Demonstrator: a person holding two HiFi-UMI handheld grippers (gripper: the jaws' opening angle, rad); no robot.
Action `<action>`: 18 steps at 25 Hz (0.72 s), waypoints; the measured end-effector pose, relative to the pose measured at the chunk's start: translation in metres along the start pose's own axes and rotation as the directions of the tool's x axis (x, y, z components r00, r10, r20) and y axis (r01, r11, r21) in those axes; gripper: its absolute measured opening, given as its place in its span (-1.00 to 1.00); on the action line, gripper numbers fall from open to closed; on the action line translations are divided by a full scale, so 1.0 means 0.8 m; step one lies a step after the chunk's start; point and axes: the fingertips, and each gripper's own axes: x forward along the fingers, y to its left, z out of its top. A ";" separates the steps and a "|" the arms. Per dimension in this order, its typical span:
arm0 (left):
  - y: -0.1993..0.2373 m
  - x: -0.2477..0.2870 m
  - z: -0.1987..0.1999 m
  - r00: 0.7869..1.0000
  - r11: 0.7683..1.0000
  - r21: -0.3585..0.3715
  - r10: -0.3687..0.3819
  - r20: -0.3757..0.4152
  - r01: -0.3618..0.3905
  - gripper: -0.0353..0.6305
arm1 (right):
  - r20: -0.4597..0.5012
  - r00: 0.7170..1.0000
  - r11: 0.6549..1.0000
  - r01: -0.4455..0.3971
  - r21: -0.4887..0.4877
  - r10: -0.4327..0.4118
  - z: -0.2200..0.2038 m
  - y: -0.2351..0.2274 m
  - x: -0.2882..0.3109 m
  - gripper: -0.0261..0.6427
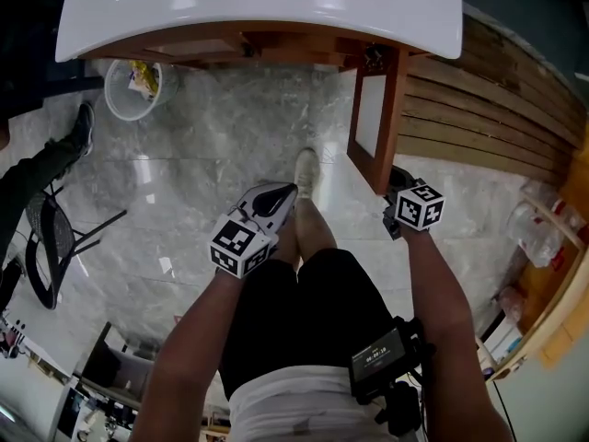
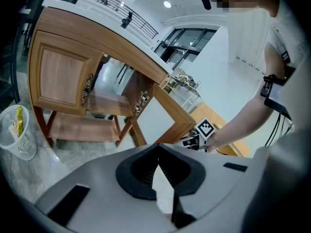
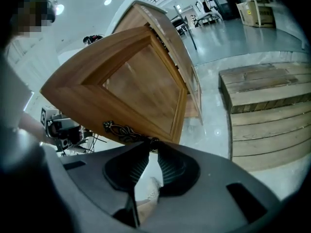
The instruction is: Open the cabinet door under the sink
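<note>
Cabinet door (image 3: 136,86) under the white sink (image 1: 258,7) stands swung well out on its hinges. It is rigid framed wood, probably light and free-swinging, and best taken by the ornate metal handle (image 3: 127,130) near its free edge. Right gripper (image 3: 151,144) has its jaws pinched on that handle's end; left gripper (image 2: 158,154) has its jaws together, empty, well apart from the door.

From the head view, the white sink (image 1: 258,7) covers nearly all of the cabinet (image 1: 276,46) beneath it, so I can't see inside. In the right gripper view the near end of the door handle (image 3: 127,130) disappears between the tips of the right tongs (image 3: 150,142). From the head view those tips sit hidden behind their marker cube (image 1: 419,207). What lies in the bin (image 1: 118,107) is too small for me to tell.
</note>
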 end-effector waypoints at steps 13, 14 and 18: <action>-0.016 0.031 0.035 1.000 0.999 0.030 -0.017 -0.022 0.017 -0.86 | -0.001 0.999 0.998 0.032 -0.048 -0.032 0.003 -0.023 -0.016 -0.74; -0.014 0.033 0.036 1.000 0.999 0.034 -0.017 -0.025 0.018 -0.86 | -0.002 0.999 0.997 0.046 -0.063 -0.046 0.004 -0.025 -0.019 -0.75; -0.010 0.025 0.037 0.999 0.999 0.037 0.002 -0.039 -0.001 -0.86 | 0.002 0.998 0.995 0.060 -0.081 -0.060 -0.004 -0.021 -0.035 -0.75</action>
